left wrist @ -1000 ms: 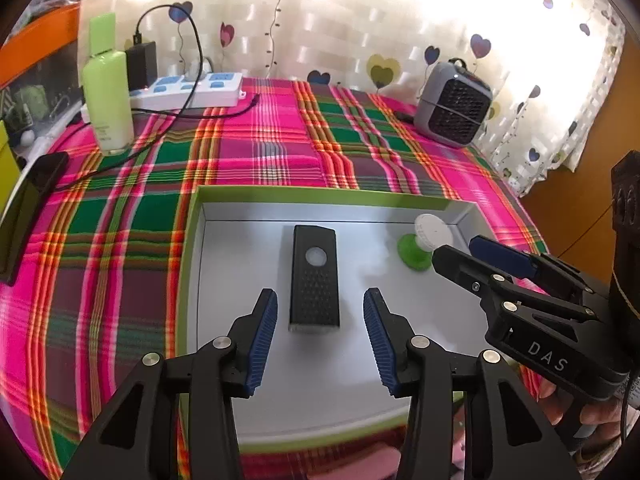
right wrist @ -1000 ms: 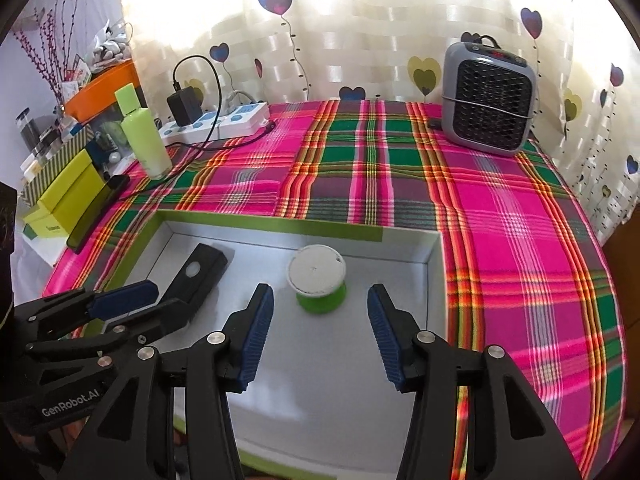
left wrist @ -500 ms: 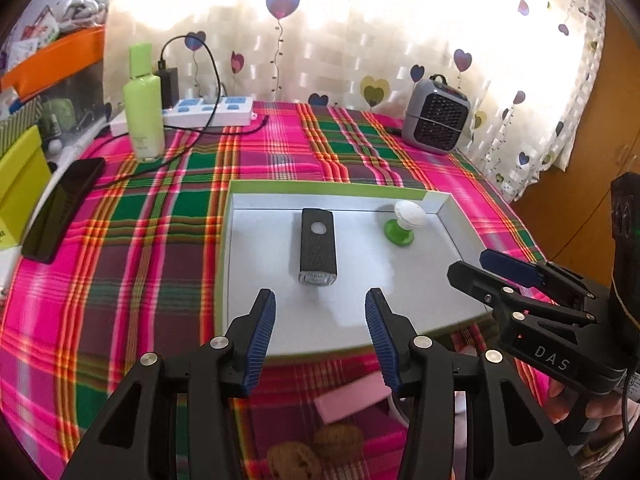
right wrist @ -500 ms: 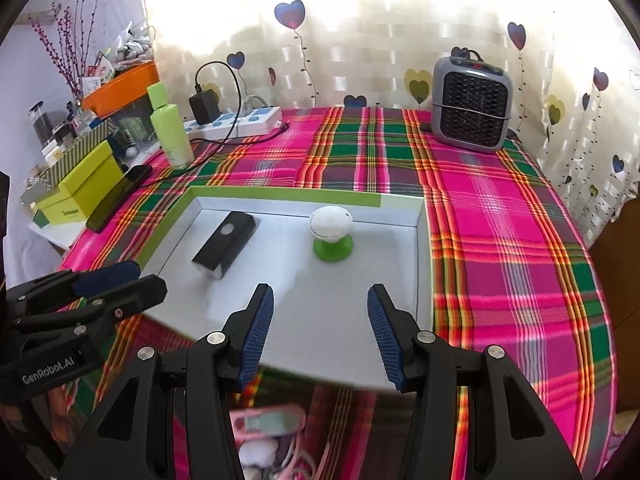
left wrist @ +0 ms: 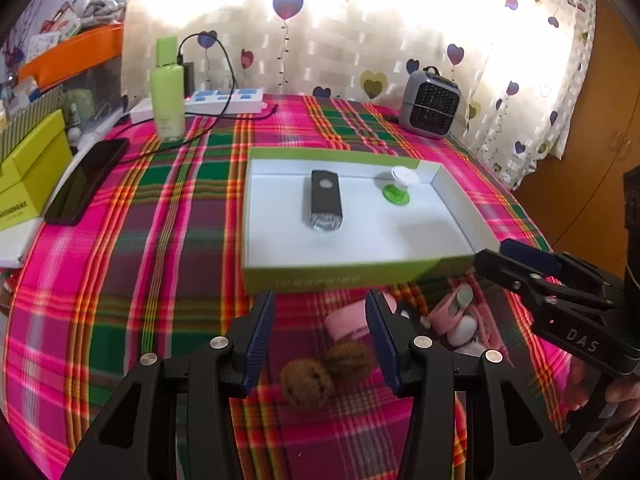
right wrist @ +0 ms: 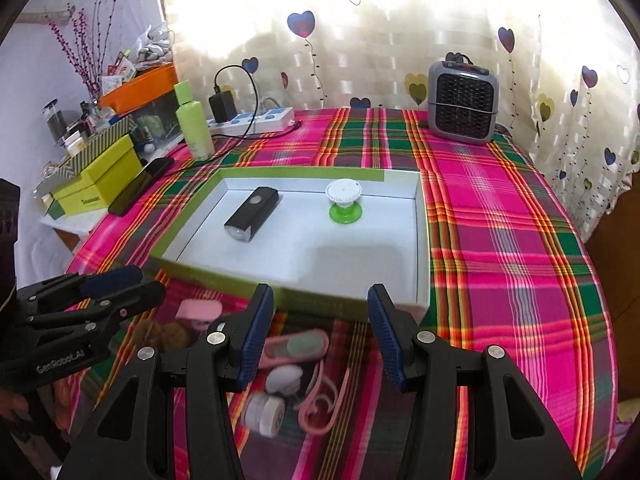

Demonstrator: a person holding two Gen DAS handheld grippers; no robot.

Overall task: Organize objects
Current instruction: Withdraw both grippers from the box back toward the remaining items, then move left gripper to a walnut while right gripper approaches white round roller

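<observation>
A green-edged white box (left wrist: 340, 274) (right wrist: 422, 240) holds a black flashlight (left wrist: 326, 200) (right wrist: 252, 213) and a green-and-white knob (left wrist: 400, 186) (right wrist: 344, 202). In front of the box lie two brown walnuts (left wrist: 324, 372), a pink case (left wrist: 346, 322) (right wrist: 198, 310), a pink device with a strap (right wrist: 298, 346) and small white pieces (right wrist: 266, 410). My left gripper (left wrist: 320, 342) is open and empty above the walnuts. My right gripper (right wrist: 320, 334) is open and empty above the pink device.
A plaid cloth (right wrist: 500, 240) covers the table. At the back stand a green bottle (left wrist: 168, 92), a power strip (left wrist: 226, 100) with a charger, and a grey heater (right wrist: 462, 102). A phone (left wrist: 86, 180) and yellow boxes (left wrist: 28, 172) lie at the left.
Both grippers have pulled back from over the box toward the table's near edge. The walnuts and pink items in front of the box have come into view. The flashlight and knob stay in the box.
</observation>
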